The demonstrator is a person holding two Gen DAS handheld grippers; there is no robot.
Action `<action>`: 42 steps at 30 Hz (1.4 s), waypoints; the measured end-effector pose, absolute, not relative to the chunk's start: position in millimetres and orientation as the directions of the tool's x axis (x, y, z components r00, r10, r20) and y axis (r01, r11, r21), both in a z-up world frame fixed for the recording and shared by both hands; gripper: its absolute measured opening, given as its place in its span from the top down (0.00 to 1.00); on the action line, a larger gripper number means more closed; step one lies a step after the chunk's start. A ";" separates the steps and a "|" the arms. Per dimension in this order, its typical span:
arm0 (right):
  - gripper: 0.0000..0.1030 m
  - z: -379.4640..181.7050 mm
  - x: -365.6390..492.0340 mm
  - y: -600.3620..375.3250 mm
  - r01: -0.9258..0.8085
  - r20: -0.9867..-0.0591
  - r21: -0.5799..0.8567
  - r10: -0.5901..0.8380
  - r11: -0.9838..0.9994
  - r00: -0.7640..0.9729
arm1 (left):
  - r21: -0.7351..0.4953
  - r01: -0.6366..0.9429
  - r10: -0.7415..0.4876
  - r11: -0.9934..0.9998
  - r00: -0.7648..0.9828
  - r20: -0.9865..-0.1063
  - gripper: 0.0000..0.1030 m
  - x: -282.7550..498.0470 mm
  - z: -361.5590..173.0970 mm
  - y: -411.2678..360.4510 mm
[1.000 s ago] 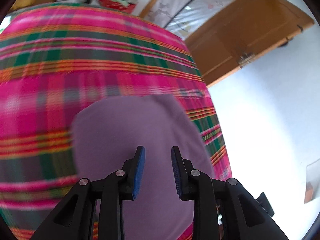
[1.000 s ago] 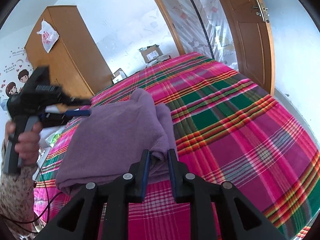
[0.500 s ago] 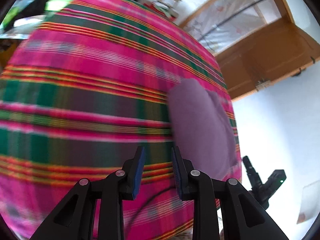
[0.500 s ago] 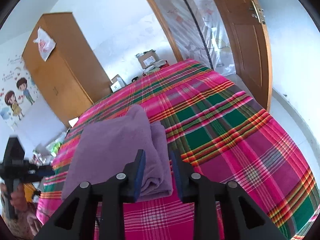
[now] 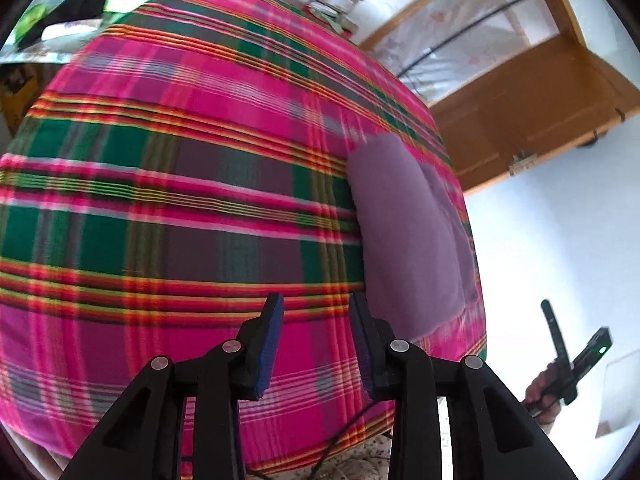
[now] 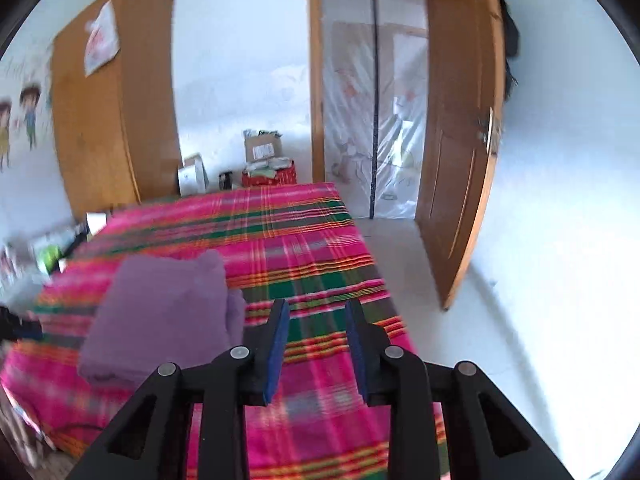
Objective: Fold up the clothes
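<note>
Because the purple garment (image 6: 160,312) lies folded near the bed's (image 5: 160,208) front corner, neither tongs needs it: the left tongs (image 5: 316,344) (widening) and right tongs (image 6: 316,344) both hang spread, nothing between them.

bed (image 6: 320,240), plaid cover | folded purple garment (image 6: 168,304) near edge

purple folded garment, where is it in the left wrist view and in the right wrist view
Left wrist view: the purple folded garment lies right of centre, on the plaid bedspread near its right edge, just beyond the right finger of the left tool.
Right wrist view: it sits lower left, left of the right tool.
Shared landmark: the open wooden door, at upper right in the left wrist view and at right in the right wrist view.
</note>
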State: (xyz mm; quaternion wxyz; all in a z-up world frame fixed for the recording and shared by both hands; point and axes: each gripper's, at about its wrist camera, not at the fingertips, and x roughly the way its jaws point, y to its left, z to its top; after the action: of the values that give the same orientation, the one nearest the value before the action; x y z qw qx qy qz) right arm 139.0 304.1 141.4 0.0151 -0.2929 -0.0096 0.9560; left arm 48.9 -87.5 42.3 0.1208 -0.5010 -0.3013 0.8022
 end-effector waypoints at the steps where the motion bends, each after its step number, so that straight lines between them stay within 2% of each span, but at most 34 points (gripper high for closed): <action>1: 0.71 140.8 137.3 303.4 -0.010 -0.576 -0.037 0.030 -0.999 -0.817 | -0.605 0.095 0.502 -0.791 -0.465 -0.730 0.66 46.9 41.5 -79.9; 10: 0.70 79.1 69.1 276.6 0.170 -0.697 0.116 -0.202 -0.979 -0.688 | -0.617 0.010 0.557 -0.787 -0.417 -0.718 0.66 13.9 34.1 -23.7; 15: 0.61 60.7 13.6 283.5 0.176 -0.691 0.292 -0.335 -0.940 -0.641 | -0.615 0.007 0.553 -0.789 -0.429 -0.714 0.66 0.9 34.4 -13.5; 18: 0.59 52.0 -21.0 288.8 0.158 -0.683 0.392 -0.401 -0.906 -0.610 | -0.614 0.024 0.549 -0.789 -0.421 -0.722 0.66 -7.4 28.8 -10.5; 29: 0.59 18.8 -101.0 255.8 0.228 -0.707 0.505 -0.550 -0.833 -0.444 | -0.602 0.039 0.538 -0.798 -0.406 -0.739 0.62 -16.2 22.1 -6.1; 31: 0.60 10.9 -108.8 257.2 0.195 -0.708 0.537 -0.564 -0.821 -0.426 | -0.595 0.038 0.532 -0.803 -0.405 -0.744 0.61 -16.6 22.4 -5.0; 34: 0.89 7.2 -108.0 261.3 0.179 -0.687 0.565 -0.580 -0.805 -0.438 | -0.606 0.046 0.541 -0.794 -0.403 -0.739 0.61 -20.1 21.6 -6.9; 42: 0.91 23.3 -86.0 268.7 0.174 -0.636 0.541 -0.536 -0.823 -0.555 | -0.617 0.040 0.557 -0.786 -0.388 -0.734 0.55 -27.5 16.0 -7.2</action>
State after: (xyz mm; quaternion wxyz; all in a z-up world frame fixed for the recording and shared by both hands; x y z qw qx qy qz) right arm -86.0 268.7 23.3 -0.2076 -0.4237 0.2135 0.8555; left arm -27.5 -7.2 16.0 0.1650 -0.5281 -0.2824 0.7837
